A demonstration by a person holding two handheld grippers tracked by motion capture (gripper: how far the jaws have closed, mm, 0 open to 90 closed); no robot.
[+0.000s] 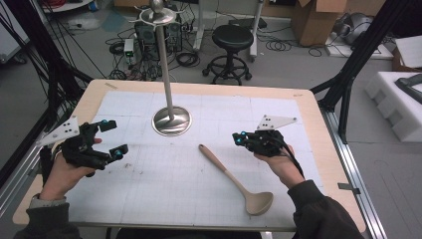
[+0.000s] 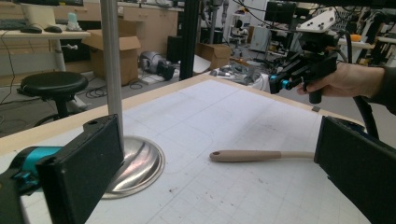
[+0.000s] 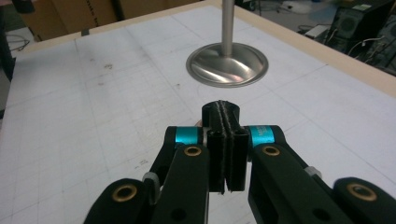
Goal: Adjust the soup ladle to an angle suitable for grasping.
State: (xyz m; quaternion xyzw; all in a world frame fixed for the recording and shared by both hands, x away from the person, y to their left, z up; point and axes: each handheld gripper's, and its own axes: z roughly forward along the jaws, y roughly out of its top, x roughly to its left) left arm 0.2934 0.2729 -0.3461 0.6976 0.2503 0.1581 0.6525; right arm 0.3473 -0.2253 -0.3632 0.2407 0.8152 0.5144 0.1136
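Observation:
A tan wooden ladle (image 1: 229,175) lies on the white gridded mat (image 1: 149,189), its bowl toward the front edge and its handle (image 2: 247,155) pointing at the steel stand. My left gripper (image 1: 113,137) hovers at the table's left with its jaws wide apart and nothing between them (image 2: 219,177). My right gripper (image 1: 238,138) is held to the right of the ladle's handle end and points left. Its pads are pressed together with nothing between them (image 3: 226,135). The left gripper view catches it above the far table edge (image 2: 280,84).
A steel stand with a round base (image 1: 171,121) and a tall pole (image 1: 164,59) rises at the mat's back middle. Behind the table are a black stool (image 1: 231,40), cardboard boxes (image 1: 318,20), floor cables and black frame posts (image 1: 348,74).

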